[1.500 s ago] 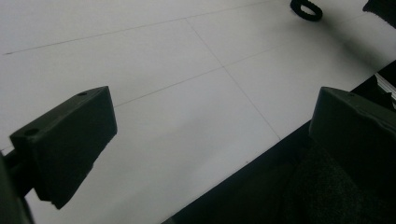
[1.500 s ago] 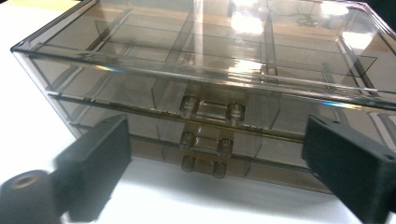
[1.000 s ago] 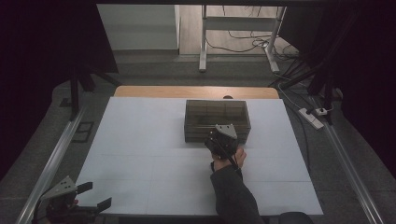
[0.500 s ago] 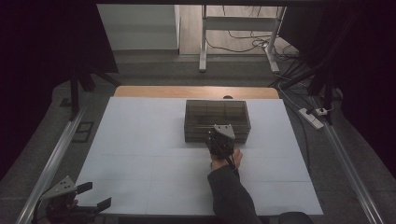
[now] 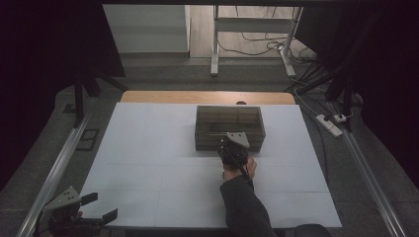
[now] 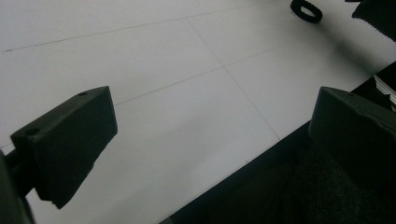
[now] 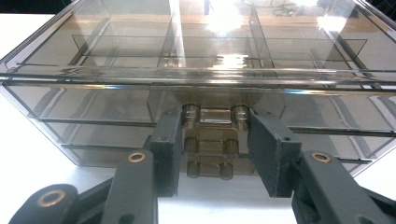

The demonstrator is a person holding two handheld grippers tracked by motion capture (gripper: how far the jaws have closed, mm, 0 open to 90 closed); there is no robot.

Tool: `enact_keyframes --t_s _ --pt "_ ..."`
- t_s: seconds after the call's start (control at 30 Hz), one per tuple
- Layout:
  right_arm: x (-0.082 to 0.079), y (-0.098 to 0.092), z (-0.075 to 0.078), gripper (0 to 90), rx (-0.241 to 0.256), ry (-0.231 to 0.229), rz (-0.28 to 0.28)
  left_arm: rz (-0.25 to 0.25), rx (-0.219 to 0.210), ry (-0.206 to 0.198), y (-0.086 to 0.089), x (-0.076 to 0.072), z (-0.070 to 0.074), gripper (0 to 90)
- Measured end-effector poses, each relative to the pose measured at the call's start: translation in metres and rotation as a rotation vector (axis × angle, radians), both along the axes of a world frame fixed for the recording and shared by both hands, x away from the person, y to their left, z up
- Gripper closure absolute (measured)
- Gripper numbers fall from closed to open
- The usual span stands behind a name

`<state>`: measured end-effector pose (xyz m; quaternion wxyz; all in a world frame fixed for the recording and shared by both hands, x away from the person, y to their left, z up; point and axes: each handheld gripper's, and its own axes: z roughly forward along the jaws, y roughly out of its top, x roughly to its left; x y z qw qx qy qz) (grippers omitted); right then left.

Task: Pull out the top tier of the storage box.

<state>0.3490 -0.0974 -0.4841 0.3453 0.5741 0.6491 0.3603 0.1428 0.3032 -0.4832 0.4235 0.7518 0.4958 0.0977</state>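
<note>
A smoked clear plastic organiser box [image 5: 230, 121] with several compartments and stacked drawers stands at the far middle of the white table [image 5: 148, 148]. My right gripper [image 5: 232, 148] is at its front face. In the right gripper view the box [image 7: 205, 56] is close up, and my right gripper [image 7: 215, 126] has its jaws pressed on both sides of the top drawer handle [image 7: 215, 115]. Two more handles sit below it. My left gripper [image 5: 103, 206] is open at the table's front left corner. Its jaws stand wide apart with nothing between them [image 6: 210, 126].
A small black ring [image 6: 306, 10] lies on the table far off in the left gripper view. The table's front edge [image 6: 261, 149] runs under the left jaws. A wooden strip [image 5: 207, 97] borders the far side. Cables and a power strip [image 5: 330, 124] lie on the floor at right.
</note>
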Motion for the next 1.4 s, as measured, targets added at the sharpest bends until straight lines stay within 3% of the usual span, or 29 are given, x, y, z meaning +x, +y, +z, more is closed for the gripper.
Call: enact_keyframes --t_s 1.13,1.17,1.23,1.4 --pt "-0.032 -0.006 0.004 55.8 -0.012 0.015 0.049 0.003 0.001 0.003 0.0 0.0 0.0 0.3" --pt "-0.033 -0.006 0.004 56.2 -0.015 0.011 0.052 0.003 0.001 0.003 0.0 0.0 0.0 0.3" --pt "-0.036 -0.006 0.006 67.8 -0.023 -0.009 0.035 0.003 0.002 0.004 0.0 0.0 0.0 0.3" --pt "-0.035 -0.008 0.006 60.7 -0.02 0.005 0.051 0.004 0.0 0.003 0.0 0.0 0.0 0.3"
